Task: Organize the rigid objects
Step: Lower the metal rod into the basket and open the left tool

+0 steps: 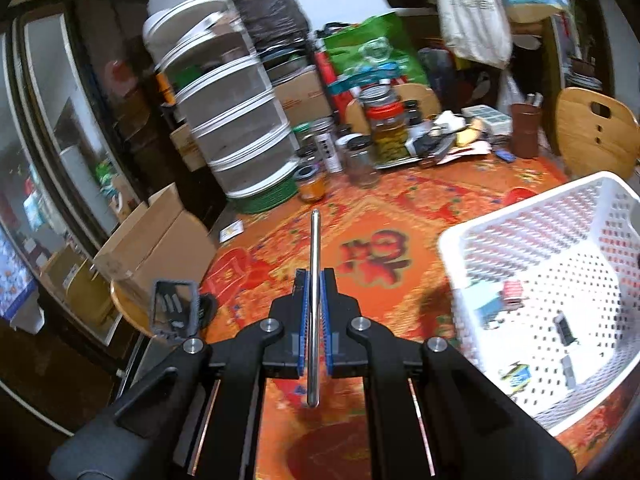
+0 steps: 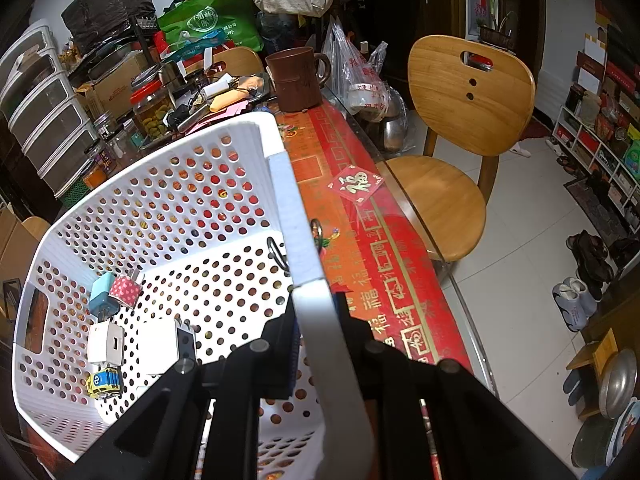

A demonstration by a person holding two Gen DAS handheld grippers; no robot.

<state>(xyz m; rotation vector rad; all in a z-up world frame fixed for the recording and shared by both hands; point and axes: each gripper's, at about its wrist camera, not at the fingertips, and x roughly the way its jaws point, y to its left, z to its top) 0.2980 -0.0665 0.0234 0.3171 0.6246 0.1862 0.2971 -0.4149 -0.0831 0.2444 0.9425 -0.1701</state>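
Your left gripper (image 1: 315, 280) is pinching a thin metal rod (image 1: 314, 300) between its blue pads, the jaws nearly together, with the rod running lengthwise along the fingers and sticking out ahead over the orange tablecloth (image 1: 400, 200). You are holding it above the table, left of the white basket (image 1: 520, 216), probably so you can carry it across and drop it in.

Your right gripper (image 2: 316, 312) is clamping the basket's near rim (image 2: 316, 320), one finger inside and one outside, jaws tight on the plastic, which is keeping the basket steady for the drop. Inside, several phone chargers (image 2: 105, 342) and a small toy car (image 2: 104, 382) are lying on the floor, though the dark loop against the wall is too unclear to name.
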